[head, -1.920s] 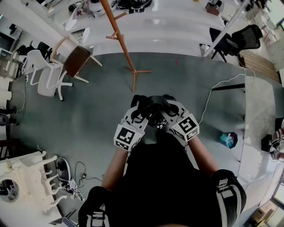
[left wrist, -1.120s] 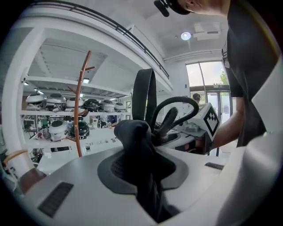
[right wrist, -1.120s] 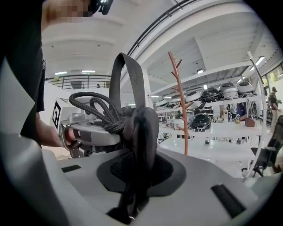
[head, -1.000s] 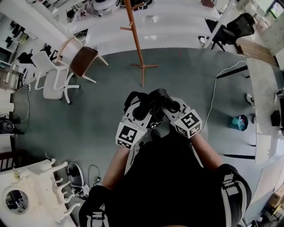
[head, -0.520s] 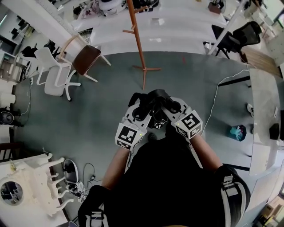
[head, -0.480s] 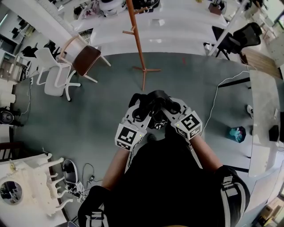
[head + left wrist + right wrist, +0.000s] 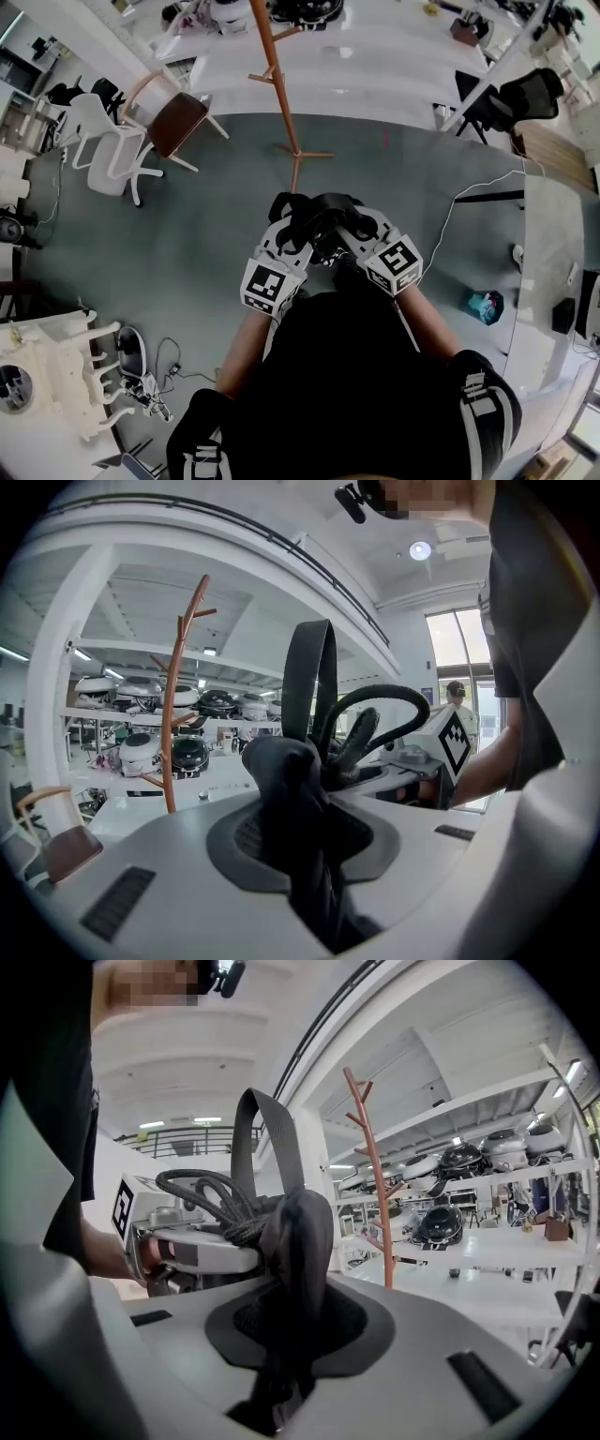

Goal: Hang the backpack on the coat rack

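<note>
The left gripper [image 7: 287, 223] and the right gripper [image 7: 354, 225] sit side by side at the centre of the head view, just in front of the person's black-clad body. Between them they hold the bunched top of the black backpack [image 7: 319, 217].

In the left gripper view the jaws are nearly together, clamped on a thick fold of the backpack's black fabric [image 7: 295, 799]. A flat strap [image 7: 307, 672] and a rounded handle loop [image 7: 380, 705] rise behind that fold. In the right gripper view the jaws likewise pinch a fold of dark fabric [image 7: 298, 1241], with a grey flat strap [image 7: 267, 1133] standing above it and braided cords [image 7: 202, 1190] running off to the left.

Each gripper's cube carries black-and-white square markers [image 7: 270, 286], the only print that can be made out.

The coat rack [image 7: 277, 89], a slim orange-brown pole with short pegs, stands on the grey floor [image 7: 187, 244] at upper centre, well apart from the backpack. A brown-seated chair [image 7: 169, 122] and a white office chair [image 7: 103, 155] stand at upper left. A long white bench [image 7: 375, 66] runs behind the rack. A white cable [image 7: 459, 202] trails across the floor at right.
</note>
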The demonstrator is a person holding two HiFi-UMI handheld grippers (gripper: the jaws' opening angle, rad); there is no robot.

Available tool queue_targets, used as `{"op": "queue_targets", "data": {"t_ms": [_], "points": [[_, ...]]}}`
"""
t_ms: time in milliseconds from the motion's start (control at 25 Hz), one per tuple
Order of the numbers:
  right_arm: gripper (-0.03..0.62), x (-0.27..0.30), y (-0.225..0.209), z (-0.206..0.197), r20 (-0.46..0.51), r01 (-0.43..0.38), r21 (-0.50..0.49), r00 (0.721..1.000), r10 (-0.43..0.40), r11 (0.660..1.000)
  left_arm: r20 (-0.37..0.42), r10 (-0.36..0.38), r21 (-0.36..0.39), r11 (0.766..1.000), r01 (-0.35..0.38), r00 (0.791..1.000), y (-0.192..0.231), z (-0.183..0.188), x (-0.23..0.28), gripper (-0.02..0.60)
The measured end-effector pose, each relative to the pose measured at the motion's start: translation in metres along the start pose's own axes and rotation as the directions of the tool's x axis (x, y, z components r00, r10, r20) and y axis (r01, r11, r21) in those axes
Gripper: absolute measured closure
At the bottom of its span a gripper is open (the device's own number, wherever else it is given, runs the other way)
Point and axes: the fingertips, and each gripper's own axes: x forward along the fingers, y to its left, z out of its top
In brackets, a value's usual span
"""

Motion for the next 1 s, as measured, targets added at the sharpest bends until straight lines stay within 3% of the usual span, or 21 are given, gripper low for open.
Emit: {"op": "queue_targets", "data": {"t_ms": [680,1000], "points": [[0.513,0.014,-0.084,0.015,0.001,-0.150,0.009,0.989,0.150,0.989,-0.005,0.167,-0.017,0.986,-0.167,0.986,0.031,0.022,0.079,0.491],[0.514,0.023,-0.110,0.017,0.004,-0.167,0.006,0.986,0.167,0.986,-0.013,0.189,-0.024,0.982,-0.190,0.982,0.044,0.025,0.103,0.491]]}}
